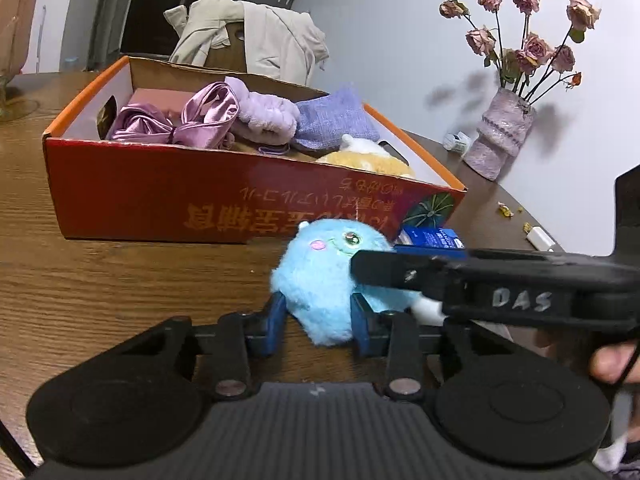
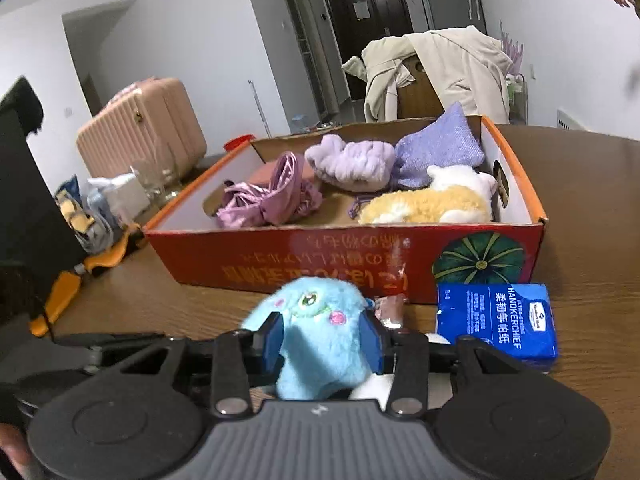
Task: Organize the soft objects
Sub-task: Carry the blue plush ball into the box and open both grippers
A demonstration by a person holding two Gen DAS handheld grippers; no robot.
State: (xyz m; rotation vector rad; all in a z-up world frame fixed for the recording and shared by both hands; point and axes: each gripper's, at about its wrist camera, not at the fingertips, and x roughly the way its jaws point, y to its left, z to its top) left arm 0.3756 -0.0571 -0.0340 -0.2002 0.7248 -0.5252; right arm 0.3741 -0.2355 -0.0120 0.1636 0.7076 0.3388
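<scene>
A fluffy blue plush toy with a pink cheek sits on the wooden table in front of the red cardboard box. My left gripper has its blue fingers on either side of the toy's lower part. My right gripper is shut on the same blue plush toy, and its black body crosses the left wrist view from the right. The box holds a purple satin cloth, a lilac fluffy item, a purple knit pouch and a yellow-white plush.
A blue handkerchief pack lies right of the toy. A vase of dried roses stands at the table's far right, near a small white object. A chair with a beige jacket stands behind the box. A pink suitcase is at left.
</scene>
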